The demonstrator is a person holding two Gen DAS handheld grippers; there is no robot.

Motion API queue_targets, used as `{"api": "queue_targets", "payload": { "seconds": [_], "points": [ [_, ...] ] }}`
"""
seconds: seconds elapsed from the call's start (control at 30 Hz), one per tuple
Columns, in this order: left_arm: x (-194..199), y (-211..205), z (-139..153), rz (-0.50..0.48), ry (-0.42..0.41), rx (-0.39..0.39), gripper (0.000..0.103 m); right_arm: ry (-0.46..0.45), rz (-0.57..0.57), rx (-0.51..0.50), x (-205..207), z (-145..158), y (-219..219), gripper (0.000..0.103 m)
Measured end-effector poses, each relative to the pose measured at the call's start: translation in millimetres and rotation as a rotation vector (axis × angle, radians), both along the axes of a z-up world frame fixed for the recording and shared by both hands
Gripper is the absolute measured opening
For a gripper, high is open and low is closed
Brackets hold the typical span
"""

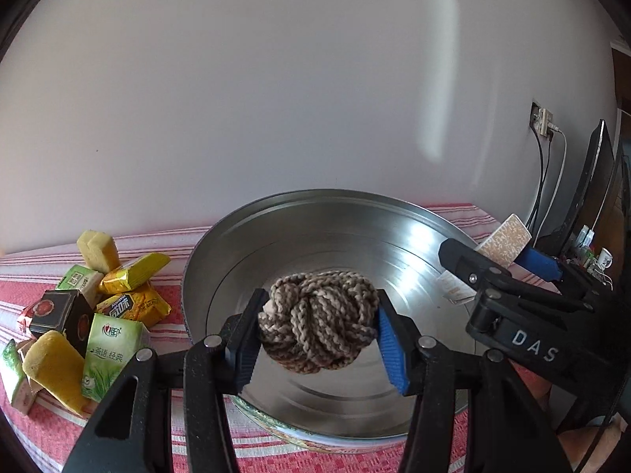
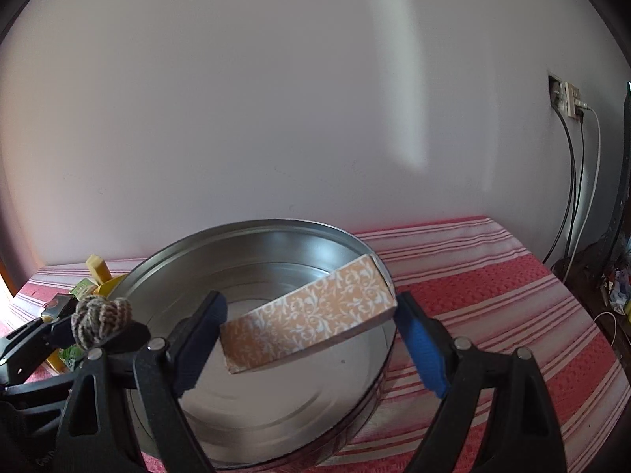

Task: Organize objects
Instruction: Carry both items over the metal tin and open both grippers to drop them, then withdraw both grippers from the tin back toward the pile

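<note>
Left wrist view: the left gripper (image 1: pixel 317 325) has its jaws clamped on a knotted rope ball (image 1: pixel 317 321), brown and beige, held in the air over the bare floor of a round metal tin (image 1: pixel 315 216). The tin stands on a table covered by a red-and-white striped cloth (image 1: pixel 39 276). To the left of the tin lies a pile of small packets (image 1: pixel 98 307): green cartons, yellow foil wrappers, yellow sponge-like blocks and a dark box. At the right edge the right gripper (image 1: pixel 499 254) reaches in over the tin's rim, carrying an orange patterned box (image 1: pixel 504 242).

Right wrist view: the right gripper (image 2: pixel 311 339) has its jaws set wide and closed on the two ends of the orange box with white floral print (image 2: pixel 311 321), which spans the gap between them, tilted with its right end higher, above the tin (image 2: pixel 256 236). The left gripper (image 2: pixel 100 323) with the rope ball (image 2: pixel 100 319) appears at the left, just over the tin's near-left rim. A wall socket with cables (image 2: pixel 568 98) sits on the wall to the right.
</note>
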State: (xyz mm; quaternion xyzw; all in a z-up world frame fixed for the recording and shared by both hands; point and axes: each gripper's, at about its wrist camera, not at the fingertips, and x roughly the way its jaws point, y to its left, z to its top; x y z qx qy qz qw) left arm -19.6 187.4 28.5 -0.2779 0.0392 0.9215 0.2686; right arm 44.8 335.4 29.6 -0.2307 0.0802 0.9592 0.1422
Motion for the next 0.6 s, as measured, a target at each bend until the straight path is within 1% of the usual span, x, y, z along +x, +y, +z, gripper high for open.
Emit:
{"api": "queue_targets", "payload": {
  "seconds": [0.07,0.1,0.13,0.17,0.23,0.27,0.3,0.4,0.43,0.47,0.5,0.6],
  "points": [
    [-1,0,-1,0.009,-0.005,-0.005,0.058,0.011,0.000,-0.043,3,-1,7,0.089],
    [-1,-1,-1,0.012,-0.006,-0.012,0.065,0.023,0.008,-0.076,4,-1,12,0.091],
    [-1,-1,0,0.018,0.002,-0.020,0.075,0.035,0.007,-0.102,6,0,14,0.095],
    [1,-3,2,0.029,0.021,-0.024,0.079,0.047,-0.001,-0.116,8,1,15,0.097],
    [8,-7,5,0.054,0.074,-0.033,0.085,0.068,-0.023,-0.119,12,3,18,0.098],
    [7,-10,7,0.063,0.092,-0.035,0.087,0.074,-0.036,-0.116,13,3,19,0.099],
    [4,-14,7,0.074,0.100,-0.031,0.091,0.080,-0.051,-0.114,14,4,20,0.099],
    [3,-25,11,0.106,0.105,0.001,0.092,0.100,-0.079,-0.131,17,4,23,0.100],
    [-6,-30,9,0.114,0.105,0.001,0.092,0.107,-0.083,-0.144,17,4,25,0.100],
    [-8,-32,8,0.126,0.109,-0.007,0.092,0.113,-0.085,-0.155,18,4,26,0.100],
    [3,-29,11,0.140,0.120,-0.016,0.092,0.118,-0.086,-0.166,18,4,28,0.101],
    [2,-32,9,0.176,0.160,-0.053,0.092,0.131,-0.095,-0.181,19,3,30,0.101]
  ]
}}
